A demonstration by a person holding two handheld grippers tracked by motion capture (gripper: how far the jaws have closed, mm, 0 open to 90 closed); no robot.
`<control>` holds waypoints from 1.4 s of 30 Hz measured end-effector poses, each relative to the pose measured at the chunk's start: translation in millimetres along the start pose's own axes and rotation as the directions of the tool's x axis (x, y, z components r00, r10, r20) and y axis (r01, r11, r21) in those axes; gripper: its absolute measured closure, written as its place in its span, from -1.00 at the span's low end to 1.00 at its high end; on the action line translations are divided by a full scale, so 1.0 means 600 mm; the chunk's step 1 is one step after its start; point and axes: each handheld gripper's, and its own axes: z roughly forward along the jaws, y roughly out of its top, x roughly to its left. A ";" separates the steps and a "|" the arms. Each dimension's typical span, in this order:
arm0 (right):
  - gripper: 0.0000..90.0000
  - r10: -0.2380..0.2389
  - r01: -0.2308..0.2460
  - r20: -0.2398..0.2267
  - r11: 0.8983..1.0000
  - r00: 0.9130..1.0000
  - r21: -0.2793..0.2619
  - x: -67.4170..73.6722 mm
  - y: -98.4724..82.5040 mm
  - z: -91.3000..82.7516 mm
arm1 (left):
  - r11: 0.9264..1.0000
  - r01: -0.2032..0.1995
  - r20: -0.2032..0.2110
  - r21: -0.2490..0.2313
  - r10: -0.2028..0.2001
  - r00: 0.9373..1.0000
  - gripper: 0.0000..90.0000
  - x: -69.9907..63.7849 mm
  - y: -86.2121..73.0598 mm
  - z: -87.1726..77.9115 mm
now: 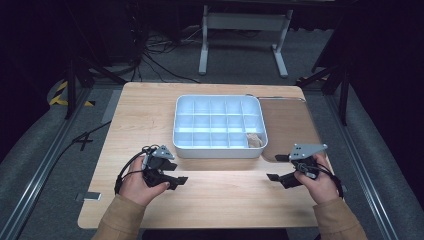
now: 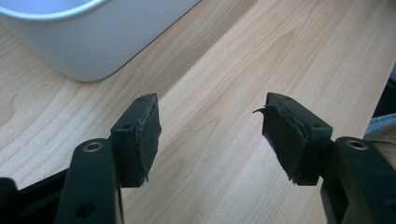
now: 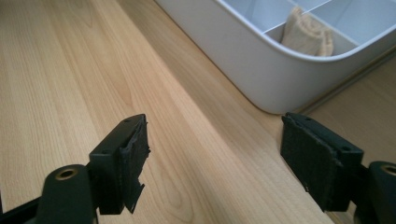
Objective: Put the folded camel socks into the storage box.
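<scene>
A white tray point(image 1: 218, 150) split into many small compartments sits in the middle of the wooden table point(image 1: 150, 115). A rolled beige cloth point(image 1: 255, 141) lies in its near right corner compartment, and it appears again as the cloth point(image 3: 306, 33) in the right gripper view. My left gripper point(image 1: 181, 181) rests low over the table, in front of the tray's near left corner, jaws open and empty. My right gripper point(image 1: 276, 167) hovers in front of the tray's near right corner, open with nothing between its pads. The tray wall point(image 2: 88, 46) rises just beyond the left jaws.
A darker brown panel point(image 1: 292, 125) lies beside the tray on the right. The table's front edge runs just before the person's sleeves. A white desk frame point(image 1: 245, 30) and cables lie on the floor beyond the table, and metal rails run along both sides.
</scene>
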 end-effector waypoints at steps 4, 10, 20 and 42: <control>-0.49 -0.016 0.016 -0.018 1.000 1.000 0.014 0.005 -0.015 0.013 | 1.000 0.001 -0.004 0.012 -0.001 1.000 -0.17 0.003 -0.002 0.005; -0.49 0.011 -0.010 -0.011 0.999 1.000 0.052 0.011 -0.033 0.035 | 1.000 0.018 -0.001 0.024 -0.018 1.000 -0.19 0.007 -0.005 0.013; -0.52 0.016 -0.017 0.031 0.999 0.999 0.045 0.033 -0.058 0.060 | 0.998 0.012 0.002 0.063 -0.012 1.000 -0.20 0.008 -0.007 0.031; -0.61 0.018 -0.020 0.059 0.999 0.998 0.027 0.054 -0.075 0.084 | 0.994 -0.025 -0.013 0.104 0.026 1.000 -0.22 0.006 -0.018 0.063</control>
